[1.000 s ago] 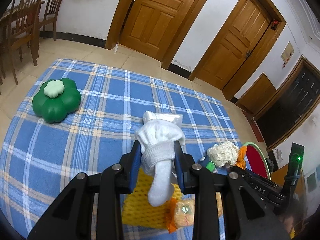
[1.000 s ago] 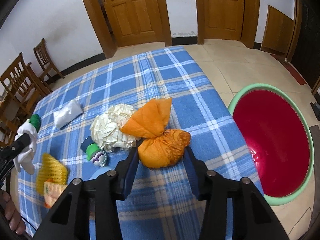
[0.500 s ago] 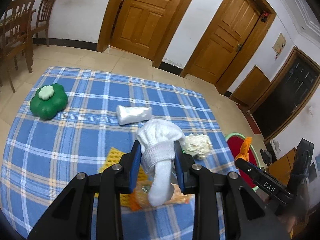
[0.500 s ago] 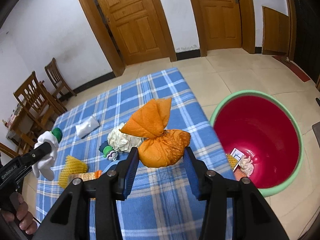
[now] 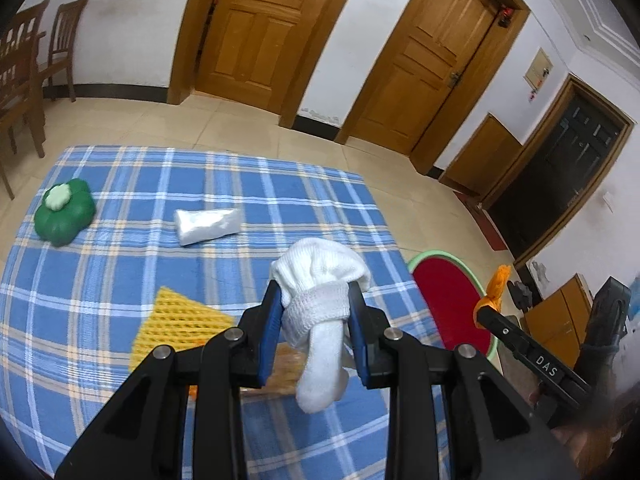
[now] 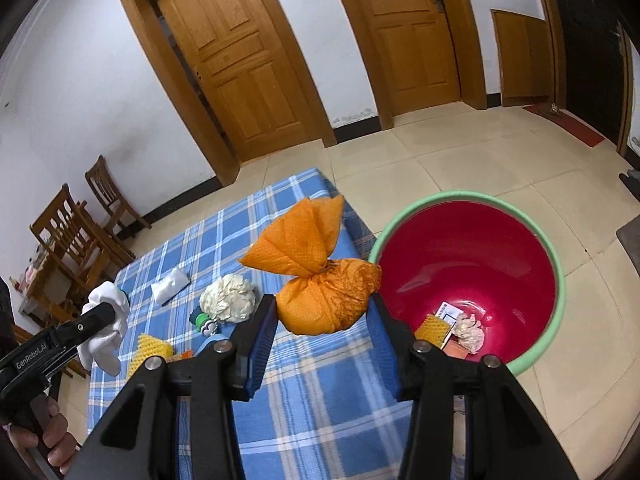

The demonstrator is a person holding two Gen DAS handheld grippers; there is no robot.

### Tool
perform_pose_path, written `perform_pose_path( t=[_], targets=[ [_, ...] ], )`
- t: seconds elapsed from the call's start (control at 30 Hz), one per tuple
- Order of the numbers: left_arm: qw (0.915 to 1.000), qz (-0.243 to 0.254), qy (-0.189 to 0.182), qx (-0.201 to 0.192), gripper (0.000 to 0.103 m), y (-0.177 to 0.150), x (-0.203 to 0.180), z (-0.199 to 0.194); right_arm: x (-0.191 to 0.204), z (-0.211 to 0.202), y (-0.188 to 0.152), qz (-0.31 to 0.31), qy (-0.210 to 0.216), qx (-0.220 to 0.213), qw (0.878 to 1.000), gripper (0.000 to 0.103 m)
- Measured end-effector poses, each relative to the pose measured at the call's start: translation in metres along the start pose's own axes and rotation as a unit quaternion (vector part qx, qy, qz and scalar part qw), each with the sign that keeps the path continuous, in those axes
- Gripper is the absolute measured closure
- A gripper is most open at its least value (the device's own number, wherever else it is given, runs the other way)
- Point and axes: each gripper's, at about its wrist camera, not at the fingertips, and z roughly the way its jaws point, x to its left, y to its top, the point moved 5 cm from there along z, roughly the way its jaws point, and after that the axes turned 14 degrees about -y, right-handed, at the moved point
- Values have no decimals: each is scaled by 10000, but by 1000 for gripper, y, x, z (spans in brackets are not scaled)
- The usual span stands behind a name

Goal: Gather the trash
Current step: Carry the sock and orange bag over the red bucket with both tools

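In the left wrist view, the left gripper (image 5: pixel 316 316) has its blue-padded fingers (image 5: pixel 269 332) clamped on a white knitted sock (image 5: pixel 320 308), pinched at the ribbed cuff; its bunched, rounded end bulges forward past the fingertips and the soft tube hangs back and down toward the camera, long axis roughly along the gripper. Below lies the bench (image 5: pixel 120 272) under a blue plaid cloth, carrying a yellow foam net (image 5: pixel 180 320), a crinkled clear plastic packet (image 5: pixel 208 226) lying crosswise, and a glossy green flower-shaped box (image 5: pixel 64 216). In the right wrist view, the right gripper (image 6: pixel 324 312) squeezes an orange mesh bag (image 6: pixel 324 300) at its stuffed round body; the tied neck and flared, pleated top point up and away. It is held in the air beside the bench edge, near a red basin (image 6: pixel 500 264) with a pale green rim standing on the tiled floor, scraps in its bottom. A crumpled cream paper ball (image 6: pixel 228 298) rests on the cloth.
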Motion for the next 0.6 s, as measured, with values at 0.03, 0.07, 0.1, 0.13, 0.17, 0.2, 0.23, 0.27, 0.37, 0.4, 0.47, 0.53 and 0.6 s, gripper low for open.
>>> perform_pose_path(
  t=[0.03,0.07,0.1,0.13,0.17,0.2,0.23,0.27,0.37,0.4,0.47,0.53,0.6],
  targets=[
    [10000,24,-16,12,72,0,-4,1,-4,-1,1,23,3,-15,10000,54],
    [10000,51,-40,30,72,0,-9,3,-7,-2,2,43,5,-31,10000,54],
    [9999,79,-74,55,72,1,-16,6,-11,-4,4,66,2,-52,10000,54],
    [9998,107,-109,83,72,1,-22,9,-15,-5,5,80,-2,-67,9999,54],
    [9998,128,-131,102,72,1,-26,11,-19,-6,7,97,-11,-84,9999,54],
    [9997,163,-155,131,72,1,-32,14,-24,-8,9,120,-26,-106,9999,54],
    [9995,203,-170,155,72,1,-38,17,-29,-9,11,150,-37,-130,9998,54],
    [9994,254,-184,177,72,2,-44,20,-32,-10,12,181,-46,-145,9997,54],
    [9984,444,-241,262,72,3,-64,31,-48,-11,15,314,-76,-182,9993,54],
    [9981,487,-260,283,72,4,-69,35,-53,-11,15,364,-89,-191,9991,54],
    [9971,613,-274,345,72,5,-81,45,-64,-10,15,461,-110,-187,9987,54],
    [9963,715,-293,387,72,4,-89,54,-73,-8,15,551,-124,-170,9983,54],
    [9951,828,-305,449,72,2,-99,64,-82,-7,15,639,-148,-152,9977,54]
  ],
)
